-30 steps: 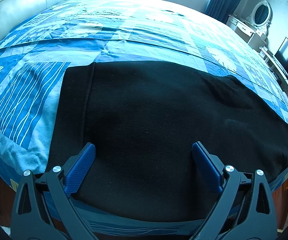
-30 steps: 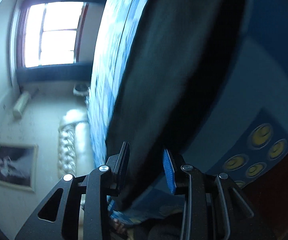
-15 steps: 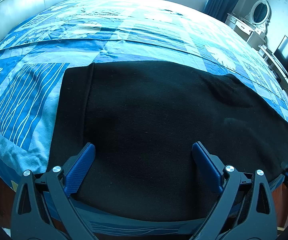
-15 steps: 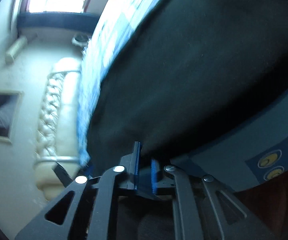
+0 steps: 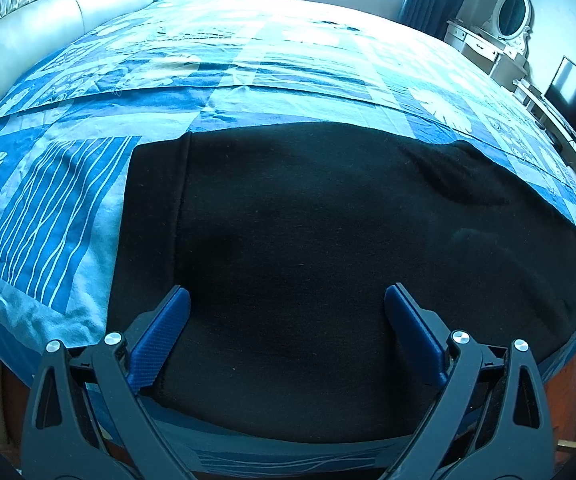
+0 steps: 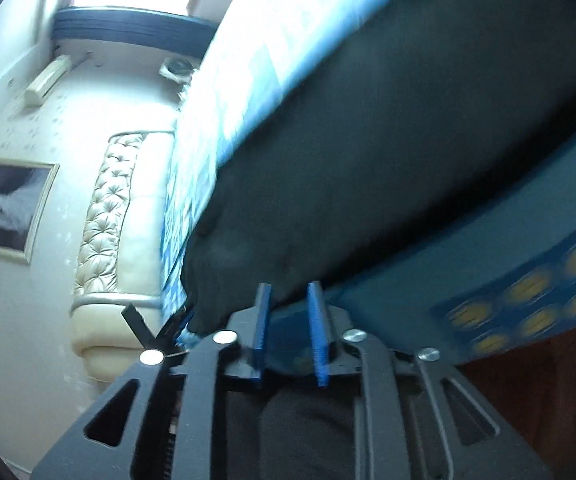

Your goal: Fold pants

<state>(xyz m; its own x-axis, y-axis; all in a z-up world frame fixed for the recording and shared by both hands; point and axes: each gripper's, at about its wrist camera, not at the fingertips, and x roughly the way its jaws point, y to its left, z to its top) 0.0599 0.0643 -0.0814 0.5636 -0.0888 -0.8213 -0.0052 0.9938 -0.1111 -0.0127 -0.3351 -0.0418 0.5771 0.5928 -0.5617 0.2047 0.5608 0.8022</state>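
Across the near side of the blue patchwork bedspread (image 5: 224, 60) your black pants (image 5: 327, 240) lie flat, waistband to the left. Your left gripper (image 5: 286, 312) hovers over them with jaws spread wide, gripping nothing — placed, I'd judge, to take the near edge. Your right gripper (image 6: 289, 320) sits at the pants' hem by the bed's edge, jaws narrowly parted; blur hides whether cloth lies between them — probably not.

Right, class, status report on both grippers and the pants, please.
Left gripper open, over black pants. Right gripper narrowly open at pants' edge, not gripping. Pants flat on bed, unfolded. Nothing obstructing.
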